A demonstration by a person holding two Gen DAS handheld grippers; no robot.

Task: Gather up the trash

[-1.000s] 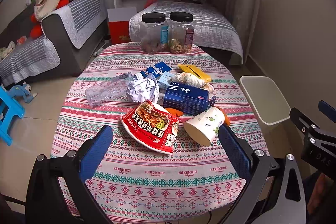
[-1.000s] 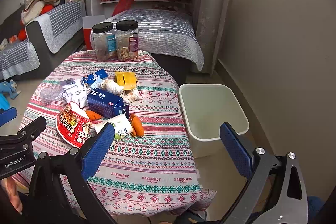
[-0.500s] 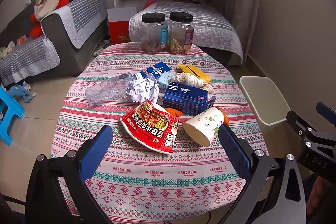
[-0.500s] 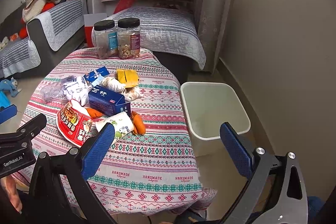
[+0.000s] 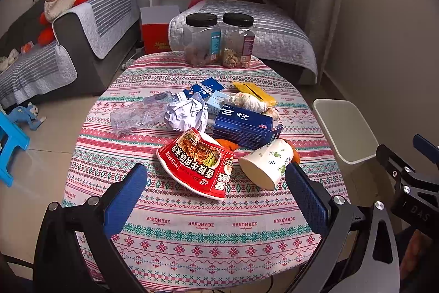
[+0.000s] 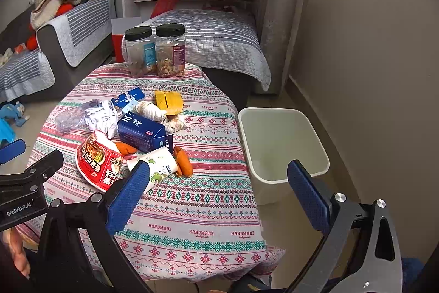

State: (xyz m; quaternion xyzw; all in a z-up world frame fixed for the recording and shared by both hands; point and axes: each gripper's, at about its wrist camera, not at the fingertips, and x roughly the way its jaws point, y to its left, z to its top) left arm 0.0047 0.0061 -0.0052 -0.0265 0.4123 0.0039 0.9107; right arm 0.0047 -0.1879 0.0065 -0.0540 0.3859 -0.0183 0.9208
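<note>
**A:** Zero items picked so far, by the look of it. Left wrist view: left tool (image 5: 214, 192) spread wide, nothing between the blue pads, hovering over the near edge of the round counter with the patterned red-green cloth (image 5: 192, 227). Trash sits in one heap mid-counter: red crumpled instant-noodle wrapper (image 5: 199, 162) nearest, white paper cup with green leaf print (image 5: 267, 162) tipped on its side just right of it, dark blue cardboard carton (image 5: 242, 127) behind, crumpled white paper ball (image 5: 186, 114), crushed clear plastic bottle (image 5: 137, 114) to the left.

**B:** Bin?

**A:** Right wrist view: white rectangular plastic bin (image 6: 282, 144) on the floor just beside the counter's right edge; it looks empty. Right tool (image 6: 216, 194) also spread, holding nothing, aimed between cup and bin. Orange peel-like scraps (image 6: 183, 159) touch the cup.

**B:** Step?

**A:** Judging it as approach, before the first grasp. Two black-lidded clear plastic jars (image 6: 155, 54) at the far edge look like keepers, not trash.

**B:** Next move?

**A:** Probably the cup or wrapper, being closest. Cup is on its side, so pinch across the wall lightly; it will crush or roll. Wrapper is floppy, so go for a raised edge.
</note>
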